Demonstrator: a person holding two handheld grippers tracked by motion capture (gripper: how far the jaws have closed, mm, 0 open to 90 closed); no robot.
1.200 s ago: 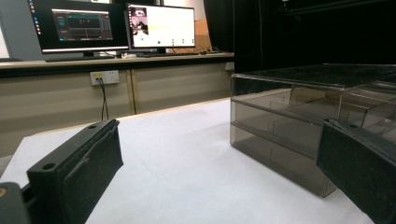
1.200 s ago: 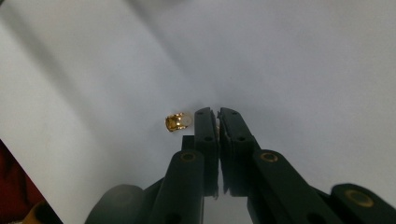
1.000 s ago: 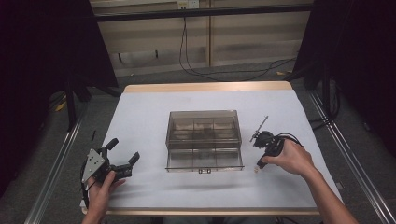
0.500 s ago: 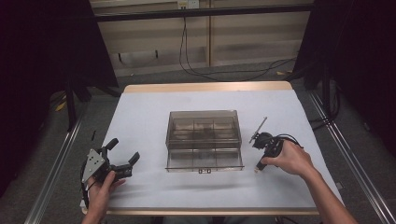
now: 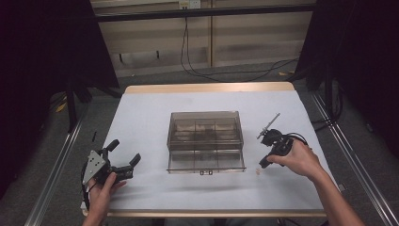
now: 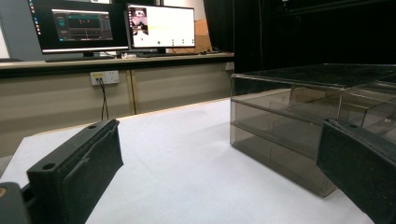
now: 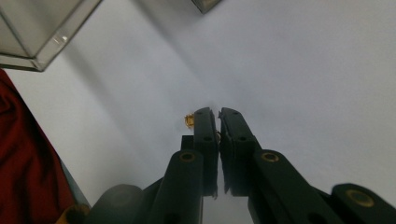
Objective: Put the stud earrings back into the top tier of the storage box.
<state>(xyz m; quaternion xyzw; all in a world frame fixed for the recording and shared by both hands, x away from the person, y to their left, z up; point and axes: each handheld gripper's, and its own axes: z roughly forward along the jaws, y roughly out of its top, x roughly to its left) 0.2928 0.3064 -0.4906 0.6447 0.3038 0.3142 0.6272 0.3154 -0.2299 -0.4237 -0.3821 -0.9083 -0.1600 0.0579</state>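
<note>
Smoky translucent plastic compartment box (image 5: 206,141) unmoved mid-counter since a second ago. Right gripper (image 7: 218,113) near counter's right edge, jaws nearly closed beside tiny gold part (image 7: 189,121); grip unconfirmed. Left gripper (image 5: 123,157) idle, jaws wide.

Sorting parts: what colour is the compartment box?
Smoky translucent grey-brown box, clearest in the high view.

Smoky clear compartment box (image 5: 205,141), lid shut, flat at the white table's (image 5: 150,113) middle.

Smoky see-through glossy plastic organiser box (image 5: 205,141) on a matt white table sheet (image 5: 141,117), pale wood edging (image 5: 207,88).
</note>
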